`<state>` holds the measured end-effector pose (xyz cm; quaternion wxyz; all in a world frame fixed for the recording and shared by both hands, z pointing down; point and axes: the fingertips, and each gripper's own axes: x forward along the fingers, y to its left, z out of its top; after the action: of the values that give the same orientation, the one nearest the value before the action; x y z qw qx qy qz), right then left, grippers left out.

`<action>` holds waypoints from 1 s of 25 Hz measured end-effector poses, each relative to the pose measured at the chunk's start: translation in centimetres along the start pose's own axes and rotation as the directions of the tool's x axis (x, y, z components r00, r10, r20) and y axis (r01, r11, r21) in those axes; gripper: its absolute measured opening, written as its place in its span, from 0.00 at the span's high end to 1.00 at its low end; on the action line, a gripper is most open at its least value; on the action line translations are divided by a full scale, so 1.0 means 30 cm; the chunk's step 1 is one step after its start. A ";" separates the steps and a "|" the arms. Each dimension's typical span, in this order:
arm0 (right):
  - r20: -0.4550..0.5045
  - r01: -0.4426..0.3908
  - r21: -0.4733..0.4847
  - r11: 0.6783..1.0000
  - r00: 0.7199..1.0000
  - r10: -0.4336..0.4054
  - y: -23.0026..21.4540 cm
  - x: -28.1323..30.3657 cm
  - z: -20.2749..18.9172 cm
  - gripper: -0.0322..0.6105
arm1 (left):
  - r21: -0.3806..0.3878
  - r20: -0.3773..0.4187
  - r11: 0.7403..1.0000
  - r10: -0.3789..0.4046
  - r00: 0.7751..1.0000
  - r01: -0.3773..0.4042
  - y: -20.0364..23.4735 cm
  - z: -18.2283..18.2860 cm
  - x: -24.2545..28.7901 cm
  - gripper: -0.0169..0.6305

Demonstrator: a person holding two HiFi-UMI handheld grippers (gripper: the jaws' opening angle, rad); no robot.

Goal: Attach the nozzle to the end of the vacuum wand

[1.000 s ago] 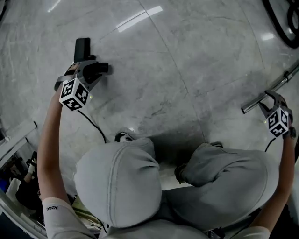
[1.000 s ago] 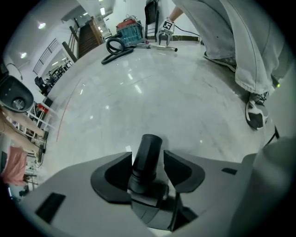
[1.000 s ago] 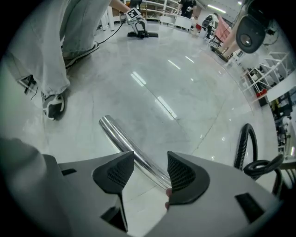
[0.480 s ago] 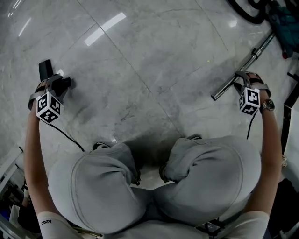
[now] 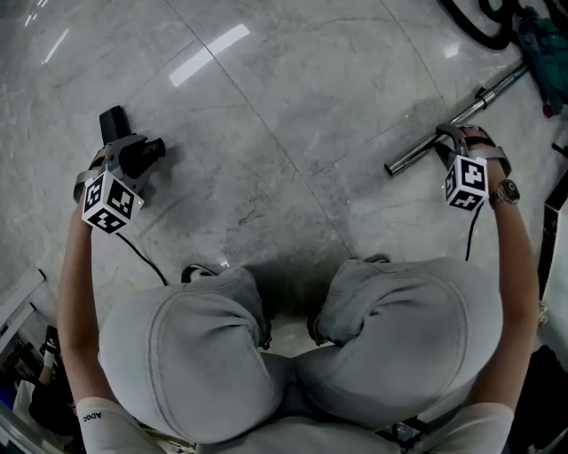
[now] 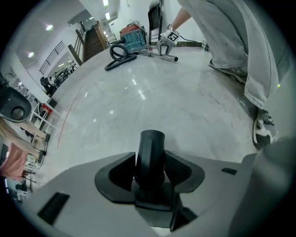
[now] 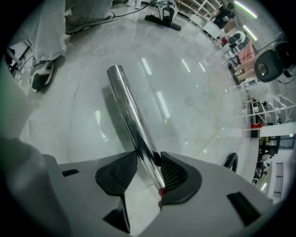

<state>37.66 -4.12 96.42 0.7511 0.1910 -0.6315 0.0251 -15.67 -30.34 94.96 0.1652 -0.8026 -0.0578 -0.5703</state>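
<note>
A black nozzle [image 5: 113, 121] is off the floor at the left, and my left gripper [image 5: 135, 149] is shut on its round neck. In the left gripper view the neck [image 6: 151, 152] stands straight up between the two pads. The shiny metal vacuum wand [image 5: 413, 152] lies slanted on the marble floor at the right, its free end towards the middle. My right gripper [image 5: 451, 137] straddles it a little back from that end. In the right gripper view its jaws are closing and the wand [image 7: 129, 111] runs between the pads, touching both.
I crouch over a marble floor [image 5: 293, 106] with grey-trousered knees [image 5: 266, 355] filling the lower frame. A teal vacuum body [image 5: 543, 40] and black hose [image 5: 475, 27] lie at the top right, beyond the wand. Clutter sits at the lower left edge.
The left gripper has carried the nozzle a little towards the middle of the floor. The right gripper has rolled and settled over the wand.
</note>
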 end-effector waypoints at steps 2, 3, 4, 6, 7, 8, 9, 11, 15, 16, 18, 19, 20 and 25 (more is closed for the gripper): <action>0.065 0.037 0.016 0.999 0.997 -0.038 -0.061 -0.021 0.121 0.70 | -0.005 0.039 1.000 0.001 0.999 0.000 -0.006 0.053 -0.005 0.67; 0.098 0.055 0.026 0.998 0.994 -0.057 -0.094 -0.033 0.183 0.71 | -0.004 0.056 1.000 -0.001 0.998 0.002 -0.010 0.078 -0.008 0.67; 0.129 0.071 0.038 0.997 0.989 -0.075 -0.128 -0.045 0.245 0.71 | -0.002 0.069 1.000 -0.004 0.998 0.004 -0.014 0.099 -0.010 0.67; 0.180 0.099 0.059 0.993 0.978 -0.108 -0.198 -0.063 0.360 0.72 | -0.003 0.085 1.000 -0.008 0.996 0.008 -0.020 0.126 -0.012 0.67; 0.200 0.112 0.070 0.991 0.972 -0.124 -0.232 -0.069 0.411 0.72 | -0.009 0.090 1.000 -0.006 0.996 0.007 -0.021 0.134 -0.012 0.67; 0.217 0.123 0.082 0.989 0.966 -0.138 -0.266 -0.074 0.458 0.73 | -0.018 0.096 1.000 -0.002 0.995 0.004 -0.021 0.139 -0.012 0.67; 0.232 0.133 0.096 0.986 0.961 -0.152 -0.297 -0.080 0.500 0.73 | -0.029 0.102 1.000 0.003 0.995 0.000 -0.019 0.143 -0.013 0.67; 0.256 0.148 0.124 0.981 0.951 -0.175 -0.347 -0.093 0.571 0.73 | -0.061 0.123 0.998 0.017 0.992 -0.010 -0.011 0.153 -0.017 0.67; 0.279 0.161 0.144 0.976 0.940 -0.197 -0.405 -0.105 0.680 0.74 | -0.144 0.159 0.989 0.060 0.985 -0.037 0.009 0.178 -0.025 0.67; 0.278 0.165 0.149 0.975 0.939 -0.201 -0.418 -0.106 0.700 0.74 | -0.162 0.158 0.986 0.073 0.985 -0.047 0.014 0.182 -0.023 0.67; 0.263 0.178 0.165 0.970 0.940 -0.217 -0.446 -0.106 0.727 0.74 | -0.196 0.154 0.978 0.098 0.983 -0.067 0.026 0.189 -0.018 0.67; 0.254 0.184 0.174 0.968 0.941 -0.224 -0.459 -0.105 0.734 0.74 | -0.215 0.151 0.974 0.110 0.982 -0.076 0.034 0.194 -0.015 0.67; 0.247 0.188 0.180 0.965 0.941 -0.230 -0.472 -0.105 0.738 0.74 | -0.233 0.148 0.969 0.121 0.982 -0.085 0.042 0.202 -0.012 0.67; 0.230 0.206 0.201 0.958 0.940 -0.251 -0.515 -0.111 0.751 0.75 | -0.267 0.114 0.957 0.144 0.983 -0.110 0.067 0.258 0.013 0.67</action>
<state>20.14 -24.92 92.19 0.6425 0.3296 -0.6911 -0.0320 -8.03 -29.70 92.64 0.0908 -0.8553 0.0584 -0.5068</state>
